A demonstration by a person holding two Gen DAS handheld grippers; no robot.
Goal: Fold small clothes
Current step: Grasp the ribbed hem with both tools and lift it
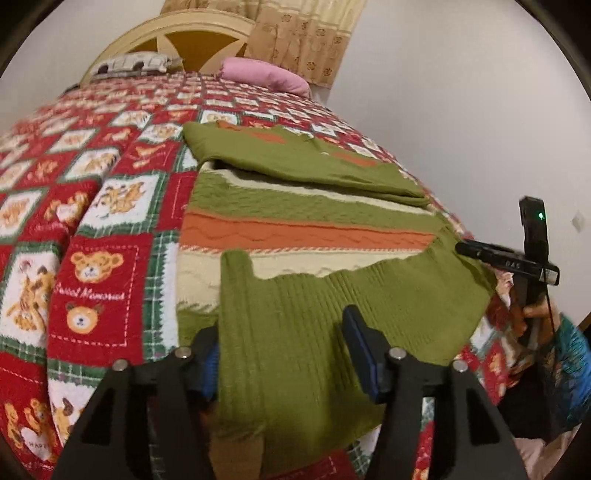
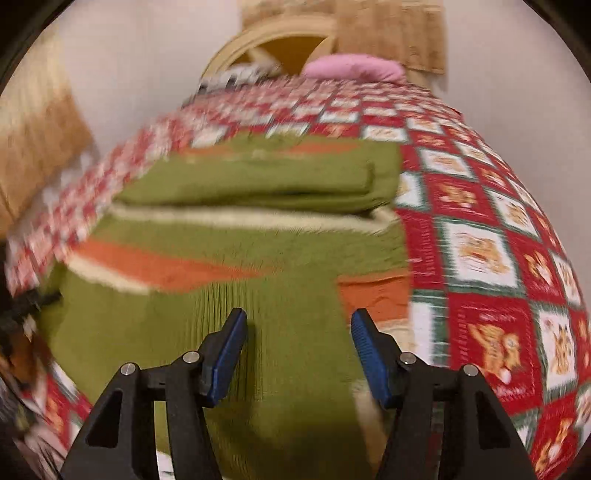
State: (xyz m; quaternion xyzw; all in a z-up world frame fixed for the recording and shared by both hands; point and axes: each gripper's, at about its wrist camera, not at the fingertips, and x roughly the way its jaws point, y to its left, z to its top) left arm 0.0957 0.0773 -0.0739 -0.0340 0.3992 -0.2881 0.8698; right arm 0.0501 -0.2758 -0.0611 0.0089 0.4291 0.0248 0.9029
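A small knitted sweater [image 1: 295, 221] with green, orange and cream stripes lies flat on the bed. Its sleeves are folded across the chest at the far end [image 1: 295, 158], and its green ribbed hem [image 1: 332, 325] is turned up over the body at the near end. My left gripper [image 1: 284, 354] is open, its jaws astride the near hem, the left finger partly hidden under the cloth. My right gripper [image 2: 299, 343] is open and empty above the green hem [image 2: 288, 332]. The right gripper's body also shows in the left wrist view [image 1: 517, 258] at the sweater's right corner. The right wrist view is blurred.
The bed is covered by a red, white and green teddy-bear quilt [image 1: 96, 229]. A pink pillow [image 1: 266, 75] and a patterned pillow [image 1: 133, 62] lie at the cream headboard [image 1: 177, 33]. A white wall is to the right, and the bed's right edge is close to the sweater.
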